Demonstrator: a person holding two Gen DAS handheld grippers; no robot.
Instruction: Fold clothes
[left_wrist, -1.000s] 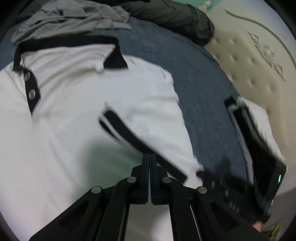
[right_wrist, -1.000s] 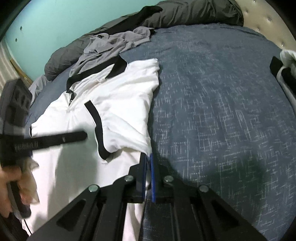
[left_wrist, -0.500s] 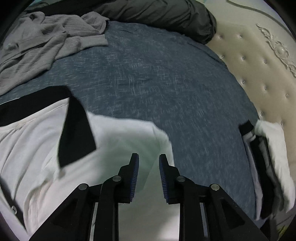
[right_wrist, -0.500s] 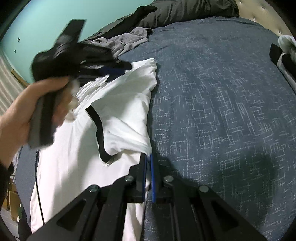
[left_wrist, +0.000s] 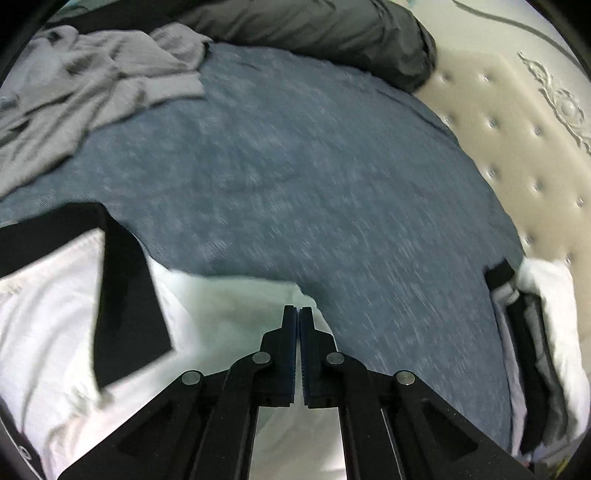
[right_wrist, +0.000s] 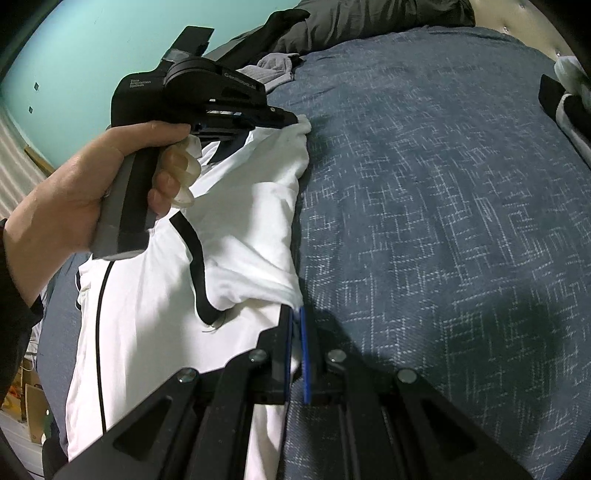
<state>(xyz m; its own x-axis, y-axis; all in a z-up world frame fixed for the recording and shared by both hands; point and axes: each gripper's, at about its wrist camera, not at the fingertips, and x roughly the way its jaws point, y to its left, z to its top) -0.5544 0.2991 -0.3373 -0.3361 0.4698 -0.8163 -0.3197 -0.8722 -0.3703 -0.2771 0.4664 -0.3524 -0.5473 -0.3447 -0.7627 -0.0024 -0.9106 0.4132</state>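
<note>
At the far left of the right wrist view, a person's left hand (right_wrist: 85, 188) grips the handle of the left gripper (right_wrist: 293, 119), whose 2 fingers are pressed together on the top corner of the white polo shirt (right_wrist: 159, 295). The shirt, trimmed with a black collar (left_wrist: 125, 295) and black sleeve band (right_wrist: 194, 266), lies flat along the left side of the blue bedspread (right_wrist: 443, 221). Just right of it, the right gripper (right_wrist: 296, 317) pinches the shirt's right edge, white cloth caught between its nearly closed blue pads. A folded pile of clothes (left_wrist: 535, 350) sits at the bed's far right edge, beside the tufted headboard (left_wrist: 517, 147).
</note>
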